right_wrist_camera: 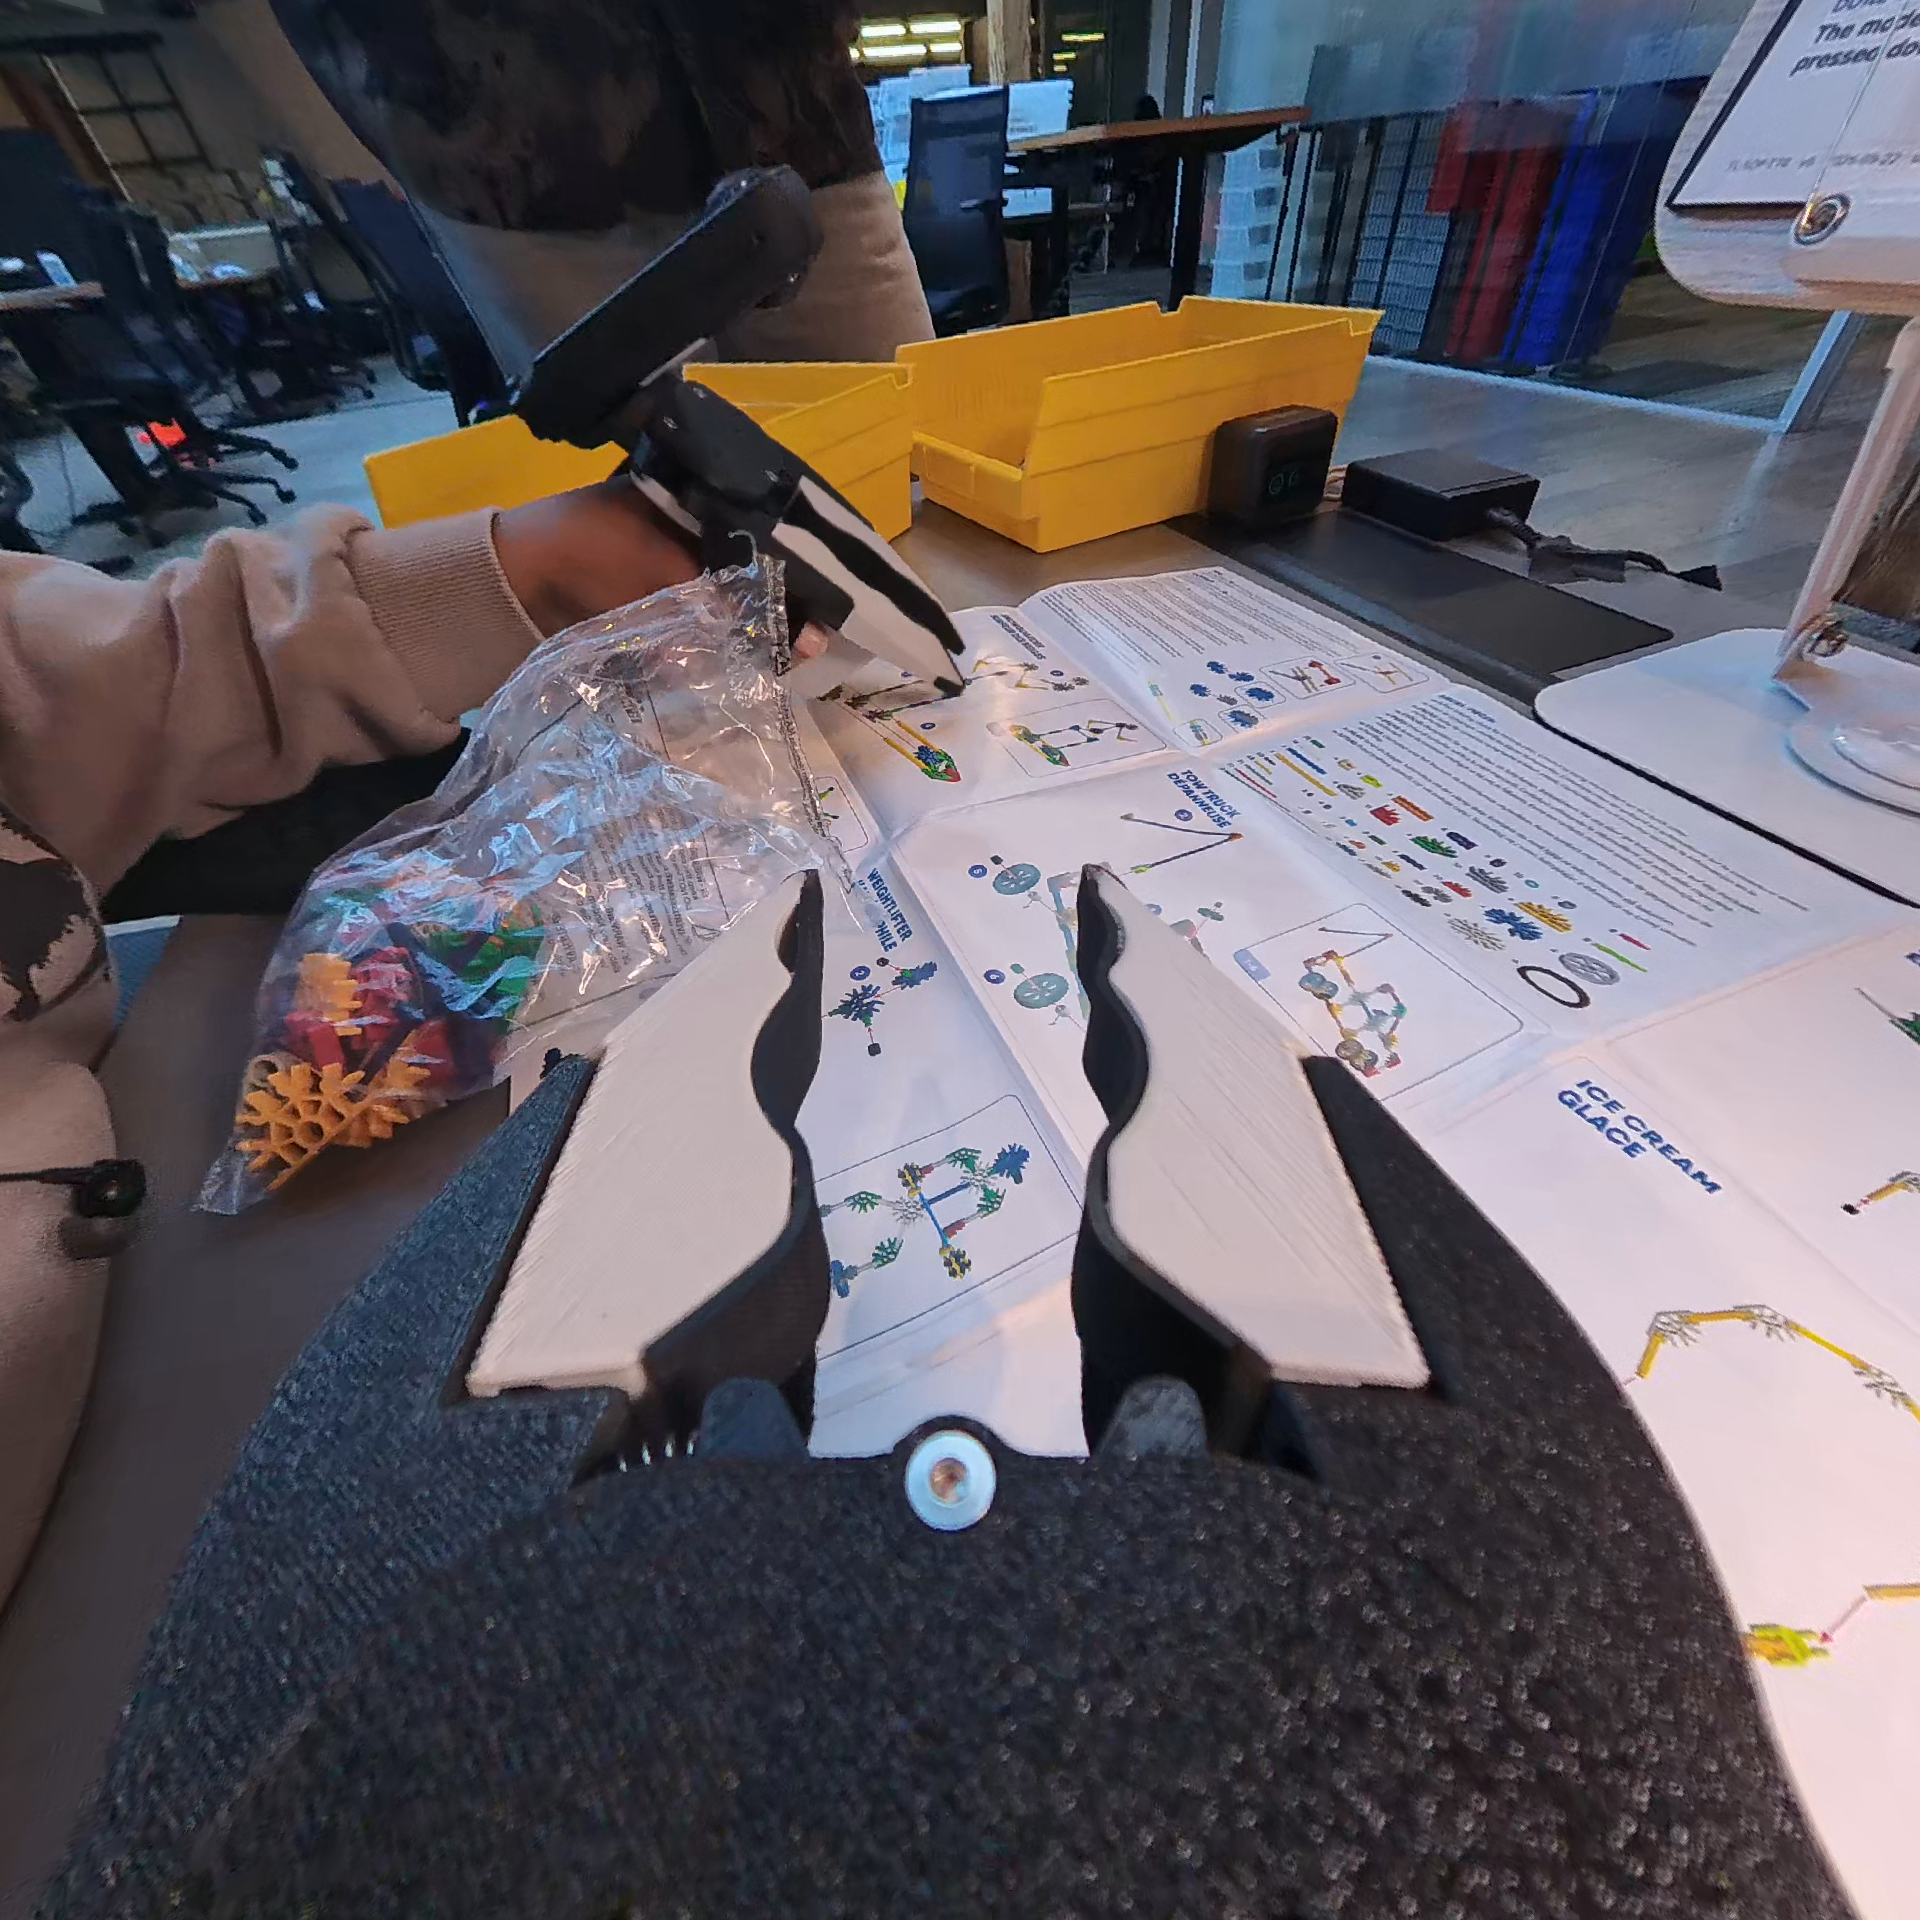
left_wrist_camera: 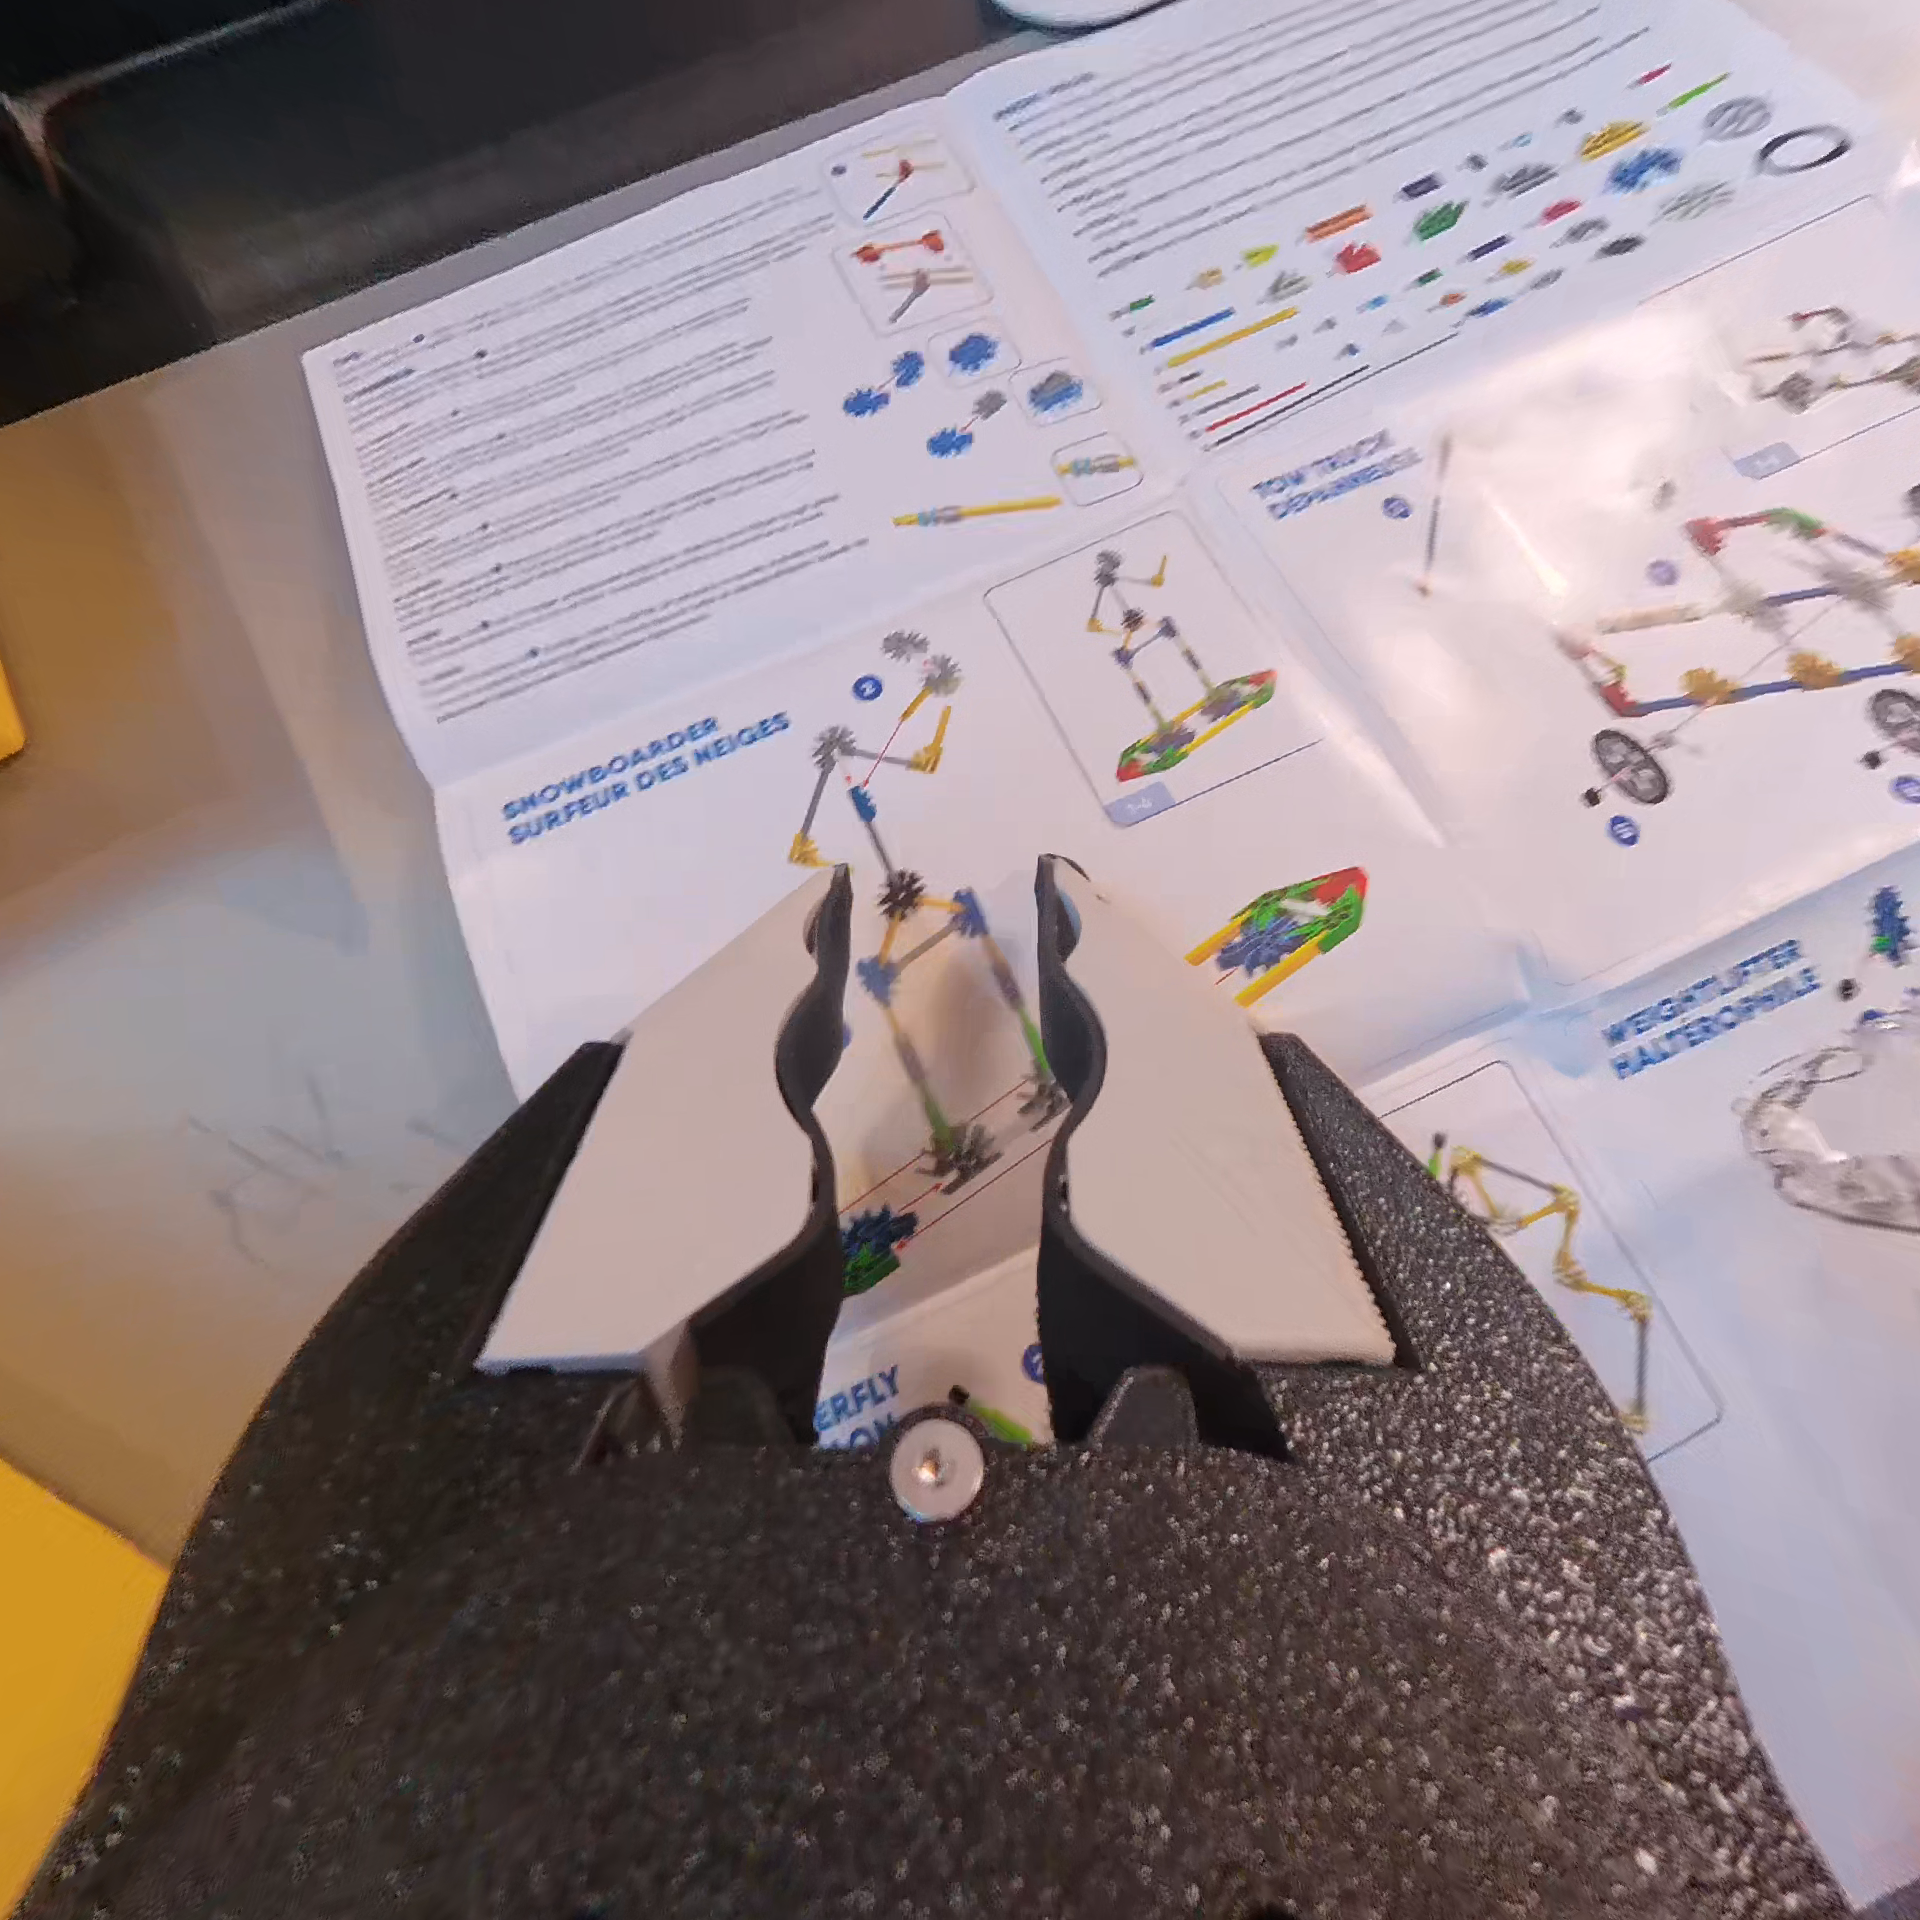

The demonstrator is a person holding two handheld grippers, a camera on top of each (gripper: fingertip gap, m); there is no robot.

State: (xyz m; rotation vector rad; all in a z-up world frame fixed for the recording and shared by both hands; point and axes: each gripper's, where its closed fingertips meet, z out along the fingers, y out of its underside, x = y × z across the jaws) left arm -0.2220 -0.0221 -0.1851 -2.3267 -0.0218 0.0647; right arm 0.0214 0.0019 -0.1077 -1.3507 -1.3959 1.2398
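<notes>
A large unfolded instruction sheet (left_wrist_camera: 623,499) with coloured drawings of rod-and-connector models lies flat on the table. My left gripper (left_wrist_camera: 943,878) is open and empty, with its tips just above or on a drawn figure on the sheet. My right gripper (right_wrist_camera: 951,883) is open and empty, hovering over the same sheet (right_wrist_camera: 1351,748). A clear plastic bag (right_wrist_camera: 582,831) of colourful connector pieces lies just left of my right gripper. In the right wrist view, a hand holds my left gripper (right_wrist_camera: 940,675) beyond the bag, tips down on the sheet.
Two yellow bins (right_wrist_camera: 1132,416) stand at the back of the table, with a small black device (right_wrist_camera: 1273,462) and a black adapter (right_wrist_camera: 1439,494) beside them. A white stand base (right_wrist_camera: 1714,717) sits at the right. A sleeved arm (right_wrist_camera: 208,665) reaches in from the left. The tips of one gripper are about 25 cm away from the tips of the other.
</notes>
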